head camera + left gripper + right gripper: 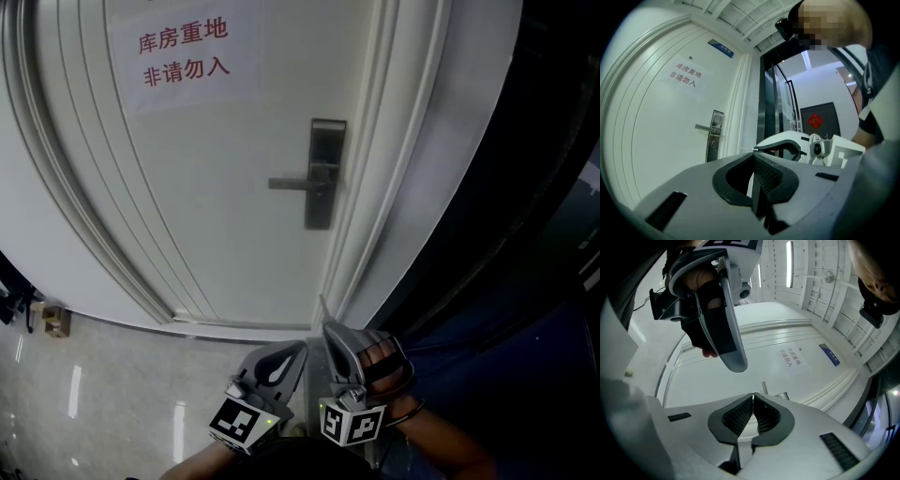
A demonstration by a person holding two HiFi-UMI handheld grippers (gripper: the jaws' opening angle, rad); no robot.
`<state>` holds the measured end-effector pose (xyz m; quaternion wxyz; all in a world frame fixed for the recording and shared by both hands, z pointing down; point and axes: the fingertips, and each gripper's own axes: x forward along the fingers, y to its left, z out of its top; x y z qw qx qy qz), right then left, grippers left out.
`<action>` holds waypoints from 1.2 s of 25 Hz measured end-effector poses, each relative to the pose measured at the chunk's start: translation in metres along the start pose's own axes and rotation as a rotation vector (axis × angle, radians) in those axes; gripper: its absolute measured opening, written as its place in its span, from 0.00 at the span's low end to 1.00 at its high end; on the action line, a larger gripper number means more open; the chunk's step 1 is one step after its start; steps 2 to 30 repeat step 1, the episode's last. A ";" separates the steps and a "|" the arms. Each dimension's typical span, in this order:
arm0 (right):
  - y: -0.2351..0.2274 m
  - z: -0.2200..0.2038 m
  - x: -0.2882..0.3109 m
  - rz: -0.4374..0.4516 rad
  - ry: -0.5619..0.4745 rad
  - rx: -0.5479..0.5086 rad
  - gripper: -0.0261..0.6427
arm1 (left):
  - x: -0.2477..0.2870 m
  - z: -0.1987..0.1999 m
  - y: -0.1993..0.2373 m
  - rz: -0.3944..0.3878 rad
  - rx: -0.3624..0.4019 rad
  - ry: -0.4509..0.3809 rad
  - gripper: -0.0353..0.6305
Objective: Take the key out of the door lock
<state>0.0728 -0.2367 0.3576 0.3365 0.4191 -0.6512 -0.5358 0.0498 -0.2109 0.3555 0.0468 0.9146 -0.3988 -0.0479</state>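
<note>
The steel lock plate point(325, 150) with its lever handle point(292, 184) sits on the white door point(216, 187); I see no key standing in it. Both grippers hang low, well back from the door. My right gripper point(325, 325) is shut, and a thin pale sliver, apparently the key point(322, 307), sticks out of its tips toward the door. From the left gripper view the key point(746, 150) shows as a fine pin at the right gripper's point(757, 150) tip. My left gripper point(302, 345) is shut with nothing in it, beside the right one.
A paper sign point(184, 52) with red characters hangs on the door above the lock. The white door frame point(403, 187) and a dark glass partition point(553, 141) run along the right. A small wooden box point(56, 321) stands on the glossy tiled floor point(112, 394) at the left.
</note>
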 end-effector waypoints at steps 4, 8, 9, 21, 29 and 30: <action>0.000 0.000 0.001 0.002 -0.001 -0.006 0.07 | 0.000 0.000 0.000 0.000 -0.001 0.001 0.06; 0.000 0.000 0.001 0.002 -0.001 -0.006 0.07 | 0.000 0.000 0.000 0.000 -0.001 0.001 0.06; 0.000 0.000 0.001 0.002 -0.001 -0.006 0.07 | 0.000 0.000 0.000 0.000 -0.001 0.001 0.06; 0.000 0.000 0.001 0.002 -0.001 -0.006 0.07 | 0.000 0.000 0.000 0.000 -0.001 0.001 0.06; 0.000 0.000 0.001 0.002 -0.001 -0.006 0.07 | 0.000 0.000 0.000 0.000 -0.001 0.001 0.06; 0.000 0.000 0.001 0.002 -0.001 -0.006 0.07 | 0.000 0.000 0.000 0.000 -0.001 0.001 0.06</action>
